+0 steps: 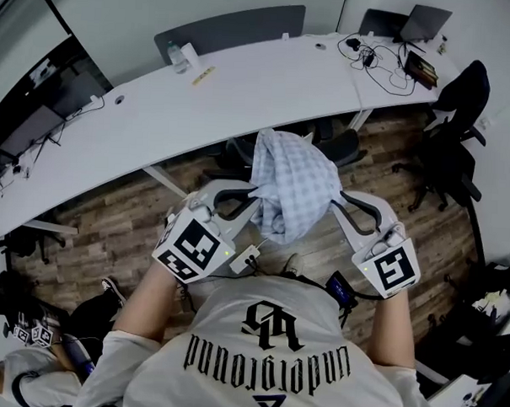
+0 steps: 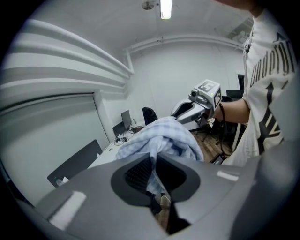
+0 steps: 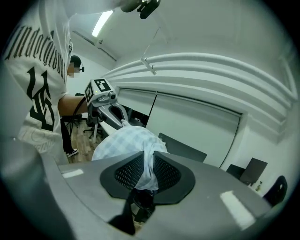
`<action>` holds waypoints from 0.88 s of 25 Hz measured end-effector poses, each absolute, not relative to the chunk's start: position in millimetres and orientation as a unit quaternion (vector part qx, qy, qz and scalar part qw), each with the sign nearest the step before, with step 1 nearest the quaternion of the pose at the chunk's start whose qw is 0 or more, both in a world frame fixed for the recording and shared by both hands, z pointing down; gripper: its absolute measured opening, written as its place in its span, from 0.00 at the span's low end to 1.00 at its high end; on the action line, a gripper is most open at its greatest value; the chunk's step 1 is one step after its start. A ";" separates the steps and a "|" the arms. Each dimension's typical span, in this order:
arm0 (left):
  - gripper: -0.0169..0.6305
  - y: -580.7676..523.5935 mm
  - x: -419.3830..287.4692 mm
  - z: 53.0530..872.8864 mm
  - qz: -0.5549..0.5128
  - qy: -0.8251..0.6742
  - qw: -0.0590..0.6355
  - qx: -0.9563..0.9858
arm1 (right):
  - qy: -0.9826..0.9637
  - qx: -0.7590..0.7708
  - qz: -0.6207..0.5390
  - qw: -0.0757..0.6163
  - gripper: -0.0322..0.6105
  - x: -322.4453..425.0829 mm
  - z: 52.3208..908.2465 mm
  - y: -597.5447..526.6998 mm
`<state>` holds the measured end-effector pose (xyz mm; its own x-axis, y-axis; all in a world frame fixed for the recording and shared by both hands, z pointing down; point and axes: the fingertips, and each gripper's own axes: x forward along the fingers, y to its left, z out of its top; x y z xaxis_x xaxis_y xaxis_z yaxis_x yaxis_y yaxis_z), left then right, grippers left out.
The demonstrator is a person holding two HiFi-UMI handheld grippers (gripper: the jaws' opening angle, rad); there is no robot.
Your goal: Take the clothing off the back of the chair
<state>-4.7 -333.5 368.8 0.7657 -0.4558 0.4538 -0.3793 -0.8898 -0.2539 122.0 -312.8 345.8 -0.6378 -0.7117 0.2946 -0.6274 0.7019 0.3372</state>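
A light blue checked shirt (image 1: 291, 192) hangs bunched in the air between my two grippers, above a dark office chair (image 1: 342, 149) that it partly hides. My left gripper (image 1: 249, 192) is shut on the shirt's left side, and its own view shows cloth (image 2: 159, 136) pinched between the jaws (image 2: 153, 168). My right gripper (image 1: 338, 196) is shut on the right side, with cloth (image 3: 126, 143) pressed between its jaws (image 3: 151, 169). Each gripper view shows the other gripper across the bundle. I cannot tell whether the shirt still touches the chair's back.
A long curved white desk (image 1: 243, 88) runs behind the chair, with a bottle (image 1: 175, 53), a laptop (image 1: 423, 24) and cables on it. Another black chair (image 1: 457, 123) stands at the right. Wooden floor lies below. A person sits at the lower left (image 1: 11, 373).
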 end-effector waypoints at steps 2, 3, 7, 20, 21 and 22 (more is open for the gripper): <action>0.14 -324.6 -16.2 363.7 -0.247 0.213 0.080 -0.942 | -0.892 0.387 -0.104 0.210 0.16 111.7 342.4 -299.7; 0.14 -319.8 -21.9 362.1 -0.243 0.208 0.081 -0.944 | -0.888 0.395 -0.104 0.211 0.16 107.1 340.8 -293.1; 0.14 -294.4 -40.3 361.8 -0.227 0.187 0.083 -0.952 | -0.872 0.426 -0.098 0.219 0.16 92.8 338.4 -264.2; 0.14 -230.4 -47.2 357.5 -0.212 0.141 0.087 -0.963 | -0.849 0.468 -0.084 0.233 0.16 90.7 341.1 -192.9; 0.14 -227.8 -46.2 354.5 -0.211 0.140 0.087 -0.964 | -0.848 0.468 -0.085 0.233 0.16 91.4 338.6 -190.4; 0.14 -225.0 -44.5 352.0 -0.210 0.140 0.087 -0.964 | -0.848 0.469 -0.086 0.232 0.16 93.5 336.1 -187.7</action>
<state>-44.5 -225.0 352.0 0.8729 -0.3063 0.3798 -0.2331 -0.9456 -0.2269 93.5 -187.7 336.1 -0.4520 -0.8355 0.3125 -0.7557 0.5448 0.3634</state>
